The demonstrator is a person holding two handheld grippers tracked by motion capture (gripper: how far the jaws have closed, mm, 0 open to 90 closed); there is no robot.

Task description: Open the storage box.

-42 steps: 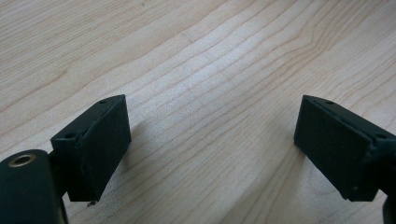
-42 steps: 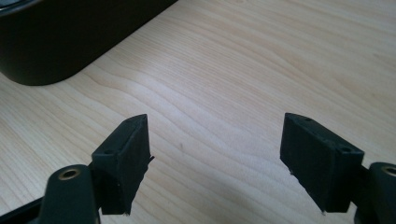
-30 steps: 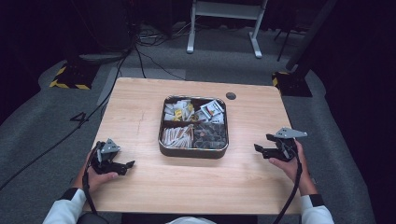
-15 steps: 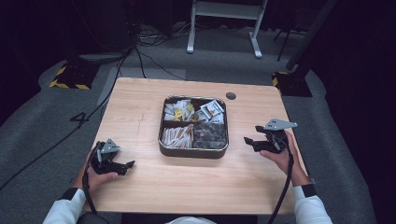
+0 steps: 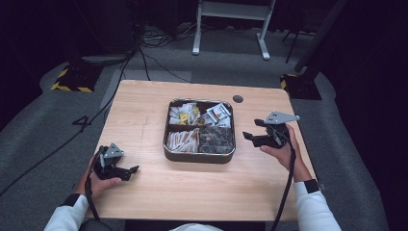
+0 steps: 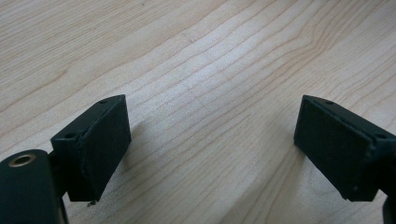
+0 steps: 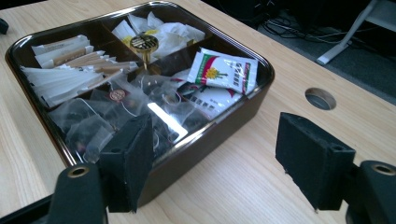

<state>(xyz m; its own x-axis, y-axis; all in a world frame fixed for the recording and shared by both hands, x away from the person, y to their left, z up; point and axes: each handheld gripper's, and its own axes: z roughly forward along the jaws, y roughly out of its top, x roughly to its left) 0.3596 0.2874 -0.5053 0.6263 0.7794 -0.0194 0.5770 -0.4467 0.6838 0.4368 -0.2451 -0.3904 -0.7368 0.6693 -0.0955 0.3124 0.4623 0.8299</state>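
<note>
two open grippers, one near the tray of packets

nearest the person, the left gripper (image 5: 126, 171) sits low at the near left part of the wooden table (image 5: 144, 110). a hand (image 5: 98, 180) holds it. in the left gripper view its two black jaws stand wide apart, and there is just bare wood between them. it holds nothing. it is well apart from the tray.

a bit farther in, on the right side, the right gripper (image 5: 250, 137) is held up by the other hand (image 5: 281, 149). its jaws point at the tray's right side. in the right gripper view the jaws are wide apart too, with nothing between them. the left jaw in that view shows in front of the tray's near corner; the pictures do not show if it touches. a cable (image 5: 285, 192) hangs from this gripper down toward the person.

the dark tray (image 5: 199, 156) sits in the middle of the table. it has four parts inside. the part nearest the right gripper holds clear bags with dark stuff (image 7: 116, 116). next to it are long white and tan paper sticks (image 7: 70, 70). farther back are white packets with a red and green print (image 7: 224, 70), and white and yellow packets (image 7: 163, 32). a gold knob (image 7: 144, 44) stands in the middle.

past the tray, a small round hole (image 5: 237, 98) is in the table top.
</note>
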